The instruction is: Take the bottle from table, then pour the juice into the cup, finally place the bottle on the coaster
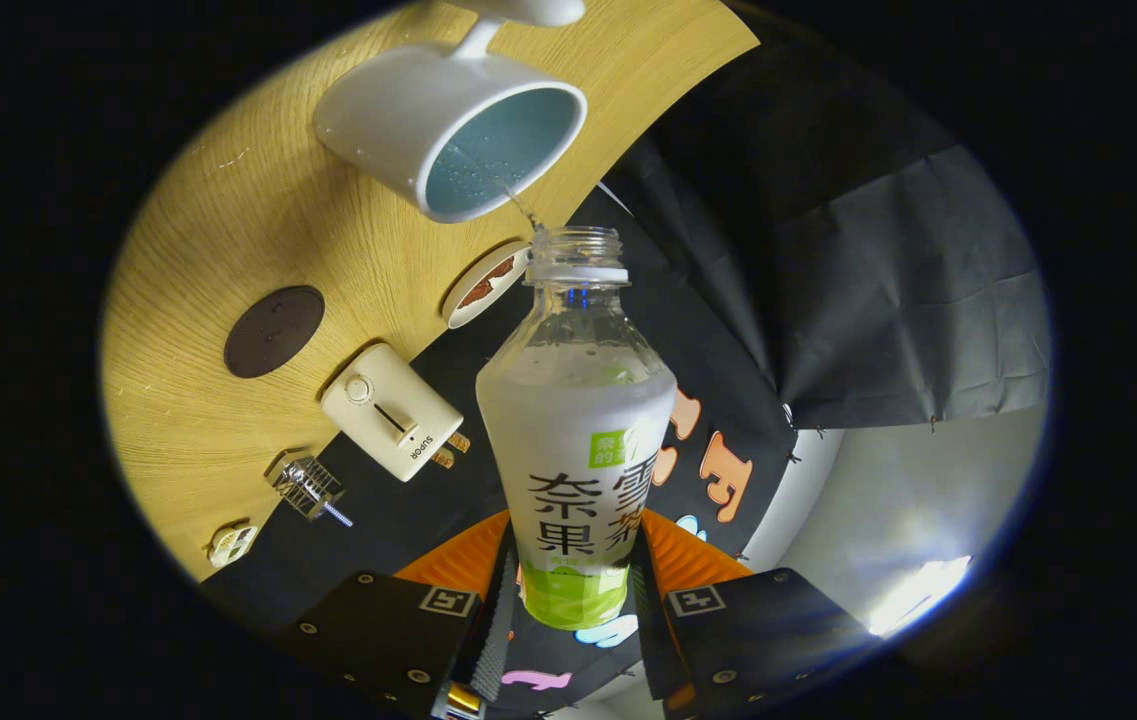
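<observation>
Pickup's done, gripper (573,590) fingers pinching the tilted bottle (576,440) mid-pour into the cup (448,125), coaster (484,284) drop-off still left.

My feed is bright and sharp at the centre — the bottle (576,420) and cup (448,125) are crisp, and the wooden tabletop (228,220) is evenly lit with soft shadows. A white glare patch (918,592) burns out low beside the gripper (573,600), whose fingers press the bottle. Fisheye bending curves the table edge — the rim dims.
</observation>
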A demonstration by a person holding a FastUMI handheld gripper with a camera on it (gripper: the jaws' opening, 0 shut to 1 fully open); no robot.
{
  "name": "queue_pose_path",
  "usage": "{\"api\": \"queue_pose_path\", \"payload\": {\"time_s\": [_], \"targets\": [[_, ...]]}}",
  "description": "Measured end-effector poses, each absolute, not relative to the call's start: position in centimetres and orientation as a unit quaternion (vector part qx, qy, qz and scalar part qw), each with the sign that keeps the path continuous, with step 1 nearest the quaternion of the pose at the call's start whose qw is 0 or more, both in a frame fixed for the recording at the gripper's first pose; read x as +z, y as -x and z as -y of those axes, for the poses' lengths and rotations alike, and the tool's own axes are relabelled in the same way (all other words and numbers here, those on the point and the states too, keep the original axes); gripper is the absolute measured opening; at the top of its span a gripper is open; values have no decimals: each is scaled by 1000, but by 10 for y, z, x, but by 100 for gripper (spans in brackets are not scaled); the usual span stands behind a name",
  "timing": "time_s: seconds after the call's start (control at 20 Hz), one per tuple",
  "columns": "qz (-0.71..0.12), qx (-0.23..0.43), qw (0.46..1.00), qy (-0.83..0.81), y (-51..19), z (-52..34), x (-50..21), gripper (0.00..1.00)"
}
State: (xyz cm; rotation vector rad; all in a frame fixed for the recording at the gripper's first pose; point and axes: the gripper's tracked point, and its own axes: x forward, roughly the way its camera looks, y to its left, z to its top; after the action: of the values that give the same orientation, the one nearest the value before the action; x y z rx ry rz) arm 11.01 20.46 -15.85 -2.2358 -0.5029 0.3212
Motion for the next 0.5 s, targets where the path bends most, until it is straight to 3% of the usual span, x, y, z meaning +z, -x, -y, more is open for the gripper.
{"api": "queue_pose_path", "payload": {"time_s": [0.25, 0.5], "targets": [[201, 126, 412, 880, -112, -207, -154, 55], [159, 148, 463, 859, -112, -197, -178, 55]]}}
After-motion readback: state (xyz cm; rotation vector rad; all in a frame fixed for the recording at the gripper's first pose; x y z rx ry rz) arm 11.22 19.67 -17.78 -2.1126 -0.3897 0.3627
